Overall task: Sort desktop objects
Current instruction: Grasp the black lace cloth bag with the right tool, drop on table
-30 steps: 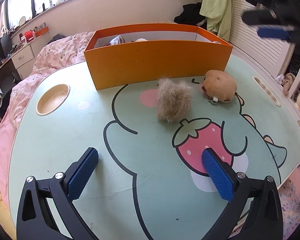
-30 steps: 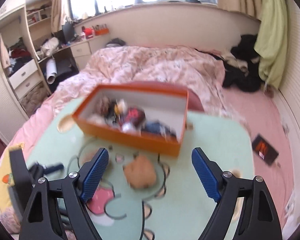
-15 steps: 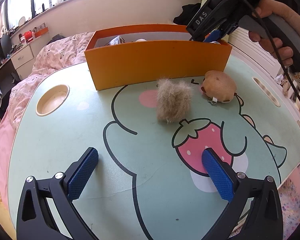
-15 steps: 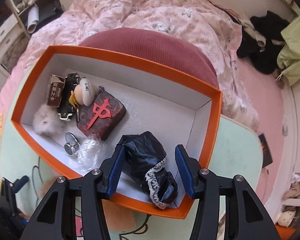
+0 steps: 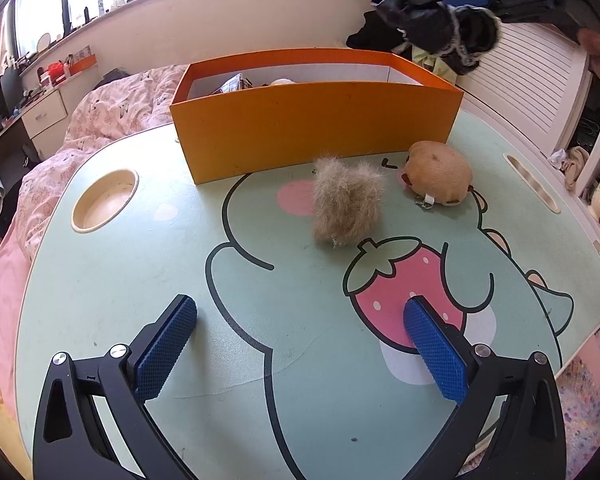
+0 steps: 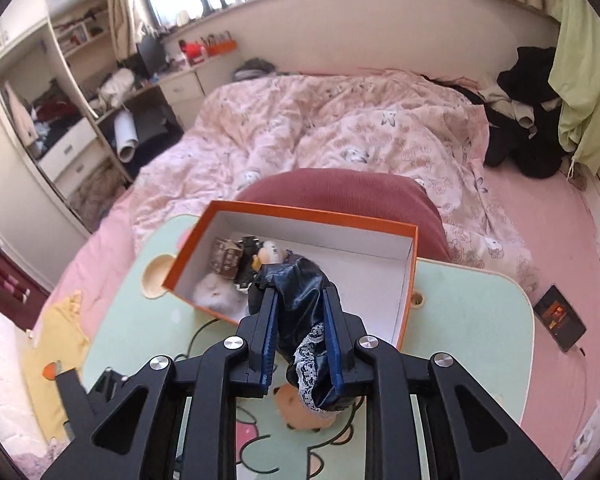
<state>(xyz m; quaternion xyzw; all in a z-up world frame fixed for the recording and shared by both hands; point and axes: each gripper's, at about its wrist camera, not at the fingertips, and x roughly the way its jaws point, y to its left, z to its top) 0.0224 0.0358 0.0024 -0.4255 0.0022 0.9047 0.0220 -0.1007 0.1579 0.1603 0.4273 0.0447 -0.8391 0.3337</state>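
Because the right gripper (image 6: 300, 336) pinched only the middle of the black lace-trimmed pouch (image 6: 300, 320), its fingers closed tight on it above the orange box (image 6: 406, 280), the limp pouch could slip or snag the box rim. The left gripper (image 5: 300, 344), low in its frame, hung wide open and empty over the counter (image 5: 140, 280). Only the left view showed the fur ball (image 5: 346, 208) whole beside the brown plush (image 5: 438, 178) (the right view alone revealed the box's contents).

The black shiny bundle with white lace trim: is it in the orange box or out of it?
Out. The right gripper is shut on the black bundle, holding it above the orange box.
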